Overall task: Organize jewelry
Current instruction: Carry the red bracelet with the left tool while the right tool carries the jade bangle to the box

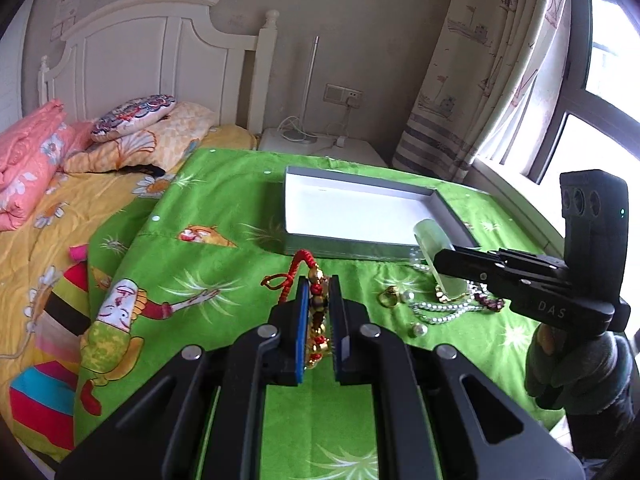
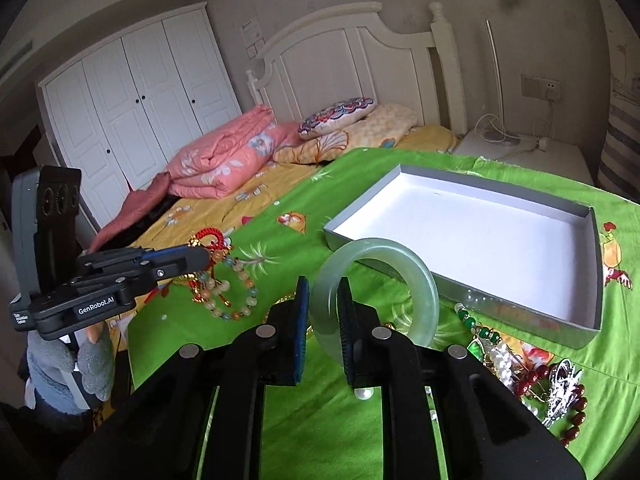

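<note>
My left gripper (image 1: 319, 280) is shut on a red-cord bracelet with gold beads (image 1: 316, 312), held above the green cloth; the bracelet also shows in the right wrist view (image 2: 208, 240). My right gripper (image 2: 323, 286) is shut on a pale green jade bangle (image 2: 400, 272), held upright just before the near edge of the open grey box with a white inside (image 2: 580, 320). The box also shows in the left wrist view (image 1: 444, 204), with the bangle (image 1: 434, 240) at its near right corner.
Loose jewelry lies on the green cloth (image 2: 320, 420): a pastel bead bracelet (image 2: 236, 292), pearl and dark red bead strands (image 2: 532, 376), a gold ring (image 1: 389, 296), single pearls (image 1: 418, 330). A bed with a pink quilt (image 2: 224, 160) lies to the left, a window (image 1: 600, 120) to the right.
</note>
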{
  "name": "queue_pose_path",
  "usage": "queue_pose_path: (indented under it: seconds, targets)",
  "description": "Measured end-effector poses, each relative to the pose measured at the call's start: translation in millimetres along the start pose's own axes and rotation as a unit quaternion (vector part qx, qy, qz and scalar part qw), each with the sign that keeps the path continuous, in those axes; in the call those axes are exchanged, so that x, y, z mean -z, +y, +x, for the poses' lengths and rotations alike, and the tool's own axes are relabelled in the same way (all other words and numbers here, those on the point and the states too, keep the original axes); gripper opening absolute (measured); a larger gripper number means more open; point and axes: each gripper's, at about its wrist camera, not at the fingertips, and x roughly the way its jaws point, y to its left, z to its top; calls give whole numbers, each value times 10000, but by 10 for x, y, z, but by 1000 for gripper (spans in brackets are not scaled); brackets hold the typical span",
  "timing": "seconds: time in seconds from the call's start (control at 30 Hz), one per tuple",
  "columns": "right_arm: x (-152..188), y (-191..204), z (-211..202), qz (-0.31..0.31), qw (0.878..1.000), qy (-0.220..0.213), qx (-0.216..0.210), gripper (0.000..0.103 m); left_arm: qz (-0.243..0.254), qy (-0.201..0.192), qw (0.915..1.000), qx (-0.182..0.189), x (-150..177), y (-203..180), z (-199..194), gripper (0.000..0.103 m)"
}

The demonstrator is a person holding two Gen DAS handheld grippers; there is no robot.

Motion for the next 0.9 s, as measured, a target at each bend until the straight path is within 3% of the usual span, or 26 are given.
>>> queue_pose_path:
  seconds: [0.17, 0.43, 0.53, 0.7, 0.9]
  targets:
    - [-20, 17, -247, -21, 9996, -294, 50, 15, -58, 48, 9985, 547, -105, -41, -57, 9]
    - [-7, -230, -440, 225, 9980, -553, 198, 15, -25, 223, 9951, 959, -267, -215, 73, 9]
    - [36, -302, -476, 286, 9978, -555, 239, 15, -17, 381, 9895, 1392, -239, -290, 130, 18]
    - [62, -363, -509, 382, 9972, -579, 275, 15, 306, 498, 9953, 777, -167, -398, 241, 18]
    - [42, -317, -576, 283, 9969, -666, 323, 15, 635, 1043, 9918, 377, 68, -402, 463, 18]
